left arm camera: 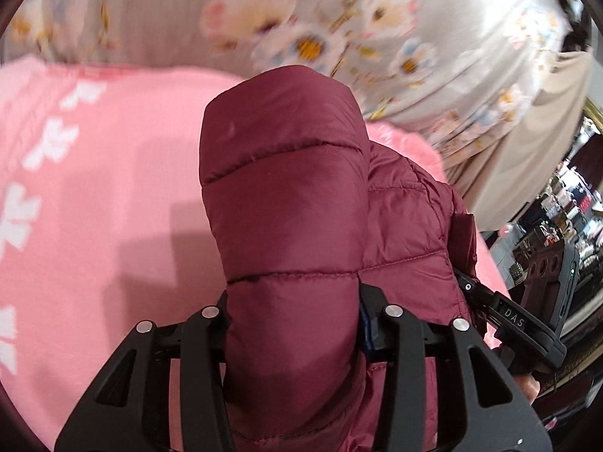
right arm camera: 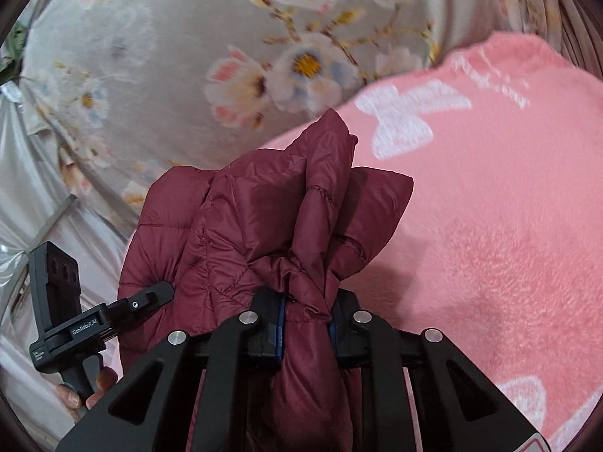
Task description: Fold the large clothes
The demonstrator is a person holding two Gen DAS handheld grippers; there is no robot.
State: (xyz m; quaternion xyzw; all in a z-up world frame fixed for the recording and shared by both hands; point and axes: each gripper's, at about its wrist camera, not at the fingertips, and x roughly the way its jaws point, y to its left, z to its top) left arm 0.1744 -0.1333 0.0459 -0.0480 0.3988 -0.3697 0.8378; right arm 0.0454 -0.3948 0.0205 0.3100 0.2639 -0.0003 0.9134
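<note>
Where both grippers clamp, maroon quilted jacket bunches.

Bunched maroon jacket blocks ahead; pink blanket beside seems clear.

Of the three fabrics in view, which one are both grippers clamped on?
The maroon quilted jacket: its puffy stitched folds sit pinched in the left gripper and right gripper. The pink fleece blanket and grey floral sheet lie ungripped behind.
</note>
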